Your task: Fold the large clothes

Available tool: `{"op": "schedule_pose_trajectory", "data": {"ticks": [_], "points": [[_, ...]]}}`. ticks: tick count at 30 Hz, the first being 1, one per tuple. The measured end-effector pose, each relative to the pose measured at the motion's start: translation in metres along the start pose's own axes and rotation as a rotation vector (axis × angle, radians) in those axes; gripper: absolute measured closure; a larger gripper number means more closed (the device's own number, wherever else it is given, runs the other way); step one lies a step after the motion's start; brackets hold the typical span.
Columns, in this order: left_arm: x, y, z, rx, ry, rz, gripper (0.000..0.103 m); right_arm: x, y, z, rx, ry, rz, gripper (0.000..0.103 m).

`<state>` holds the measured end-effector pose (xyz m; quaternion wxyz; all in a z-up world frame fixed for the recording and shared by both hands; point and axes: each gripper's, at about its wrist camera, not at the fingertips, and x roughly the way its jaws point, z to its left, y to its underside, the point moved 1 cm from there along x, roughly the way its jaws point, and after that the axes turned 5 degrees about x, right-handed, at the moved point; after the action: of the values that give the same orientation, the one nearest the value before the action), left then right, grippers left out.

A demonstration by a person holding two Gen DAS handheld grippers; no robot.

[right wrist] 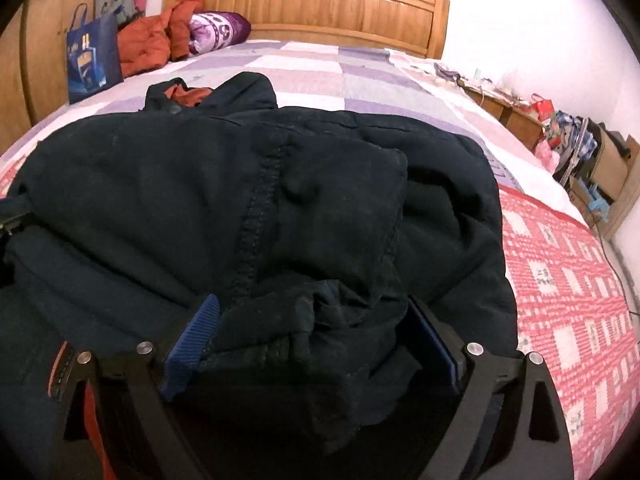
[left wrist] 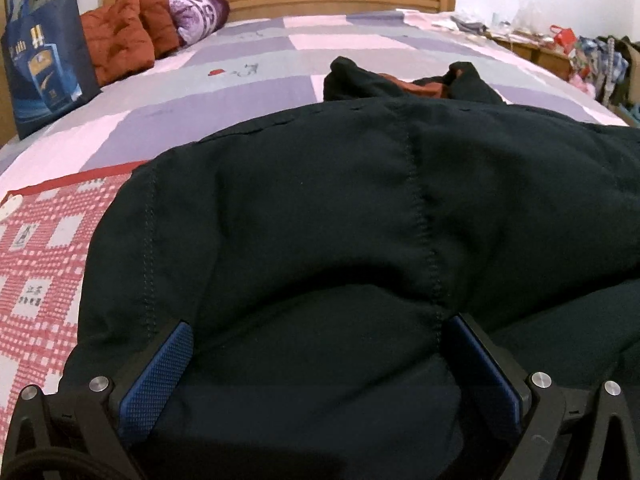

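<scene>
A large dark navy jacket (left wrist: 360,200) with an orange lining lies spread on the bed and fills most of both views; it also shows in the right wrist view (right wrist: 180,184). My left gripper (left wrist: 320,328) is wide open, its blue pads (left wrist: 160,364) resting on the flat fabric on either side of a stitched seam. My right gripper (right wrist: 316,308) is open too, with a bunched fold of the jacket between its blue pads (right wrist: 196,328). The jacket's collar (left wrist: 400,80) points toward the headboard.
The bed has a purple-and-pink checked sheet (left wrist: 248,80) and a red-and-white patterned cloth (left wrist: 40,248) near me. A blue tote bag (left wrist: 40,60), orange quilted clothes (left wrist: 128,32) and a purple pillow (left wrist: 200,12) sit at the far left. A wooden headboard (right wrist: 320,12) and cluttered shelves (right wrist: 560,128) stand beyond.
</scene>
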<state>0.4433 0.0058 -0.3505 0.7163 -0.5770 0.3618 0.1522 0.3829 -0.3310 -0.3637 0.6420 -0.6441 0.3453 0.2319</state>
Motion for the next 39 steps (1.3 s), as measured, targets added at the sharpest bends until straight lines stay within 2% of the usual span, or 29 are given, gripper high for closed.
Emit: {"op": "schedule_pose_trajectory", "data": {"ticks": [12,16,18,20,21,23,25,27,29,31,34,37,39], "points": [[0.001,0.002,0.000,-0.003,0.004,0.001,0.000,-0.001,0.007,0.010,0.014,-0.015,0.006,0.005],[-0.001,-0.002,-0.001,0.003,-0.003,0.025,0.000,-0.003,0.005,0.008,0.020,-0.029,0.024,0.004],[-0.008,-0.009,-0.003,0.000,-0.038,0.065,0.000,-0.008,-0.001,0.008,0.009,-0.028,0.038,0.004],[-0.031,-0.013,-0.006,-0.011,-0.081,0.056,0.000,-0.025,-0.007,0.008,0.006,-0.002,0.043,0.005],[-0.051,-0.010,-0.009,-0.002,-0.083,0.028,0.000,-0.036,-0.007,0.007,0.017,-0.001,0.024,0.005],[-0.076,0.003,-0.013,0.001,-0.083,0.025,0.000,-0.070,-0.001,0.005,0.039,-0.033,-0.032,0.005],[-0.095,0.022,-0.015,-0.013,-0.079,0.052,0.000,-0.098,0.016,0.007,0.023,-0.056,-0.032,0.005],[-0.108,0.046,-0.017,-0.028,-0.084,0.110,0.000,-0.115,0.038,0.011,-0.019,-0.062,-0.005,0.005],[-0.120,0.082,-0.018,-0.045,-0.081,0.213,0.000,-0.132,0.070,0.018,-0.077,-0.060,0.047,0.005],[-0.133,0.112,-0.017,-0.052,-0.101,0.276,0.000,-0.147,0.103,0.024,-0.124,-0.064,0.105,0.005],[-0.162,0.152,-0.009,-0.080,-0.127,0.310,0.000,-0.174,0.158,0.023,-0.157,-0.074,0.173,0.005],[-0.186,0.180,0.003,-0.102,-0.163,0.337,0.000,-0.200,0.190,-0.001,-0.108,-0.051,0.169,0.005],[-0.201,0.190,0.009,-0.114,-0.182,0.334,0.000,-0.217,0.200,-0.016,-0.055,-0.082,0.155,0.005]]}}
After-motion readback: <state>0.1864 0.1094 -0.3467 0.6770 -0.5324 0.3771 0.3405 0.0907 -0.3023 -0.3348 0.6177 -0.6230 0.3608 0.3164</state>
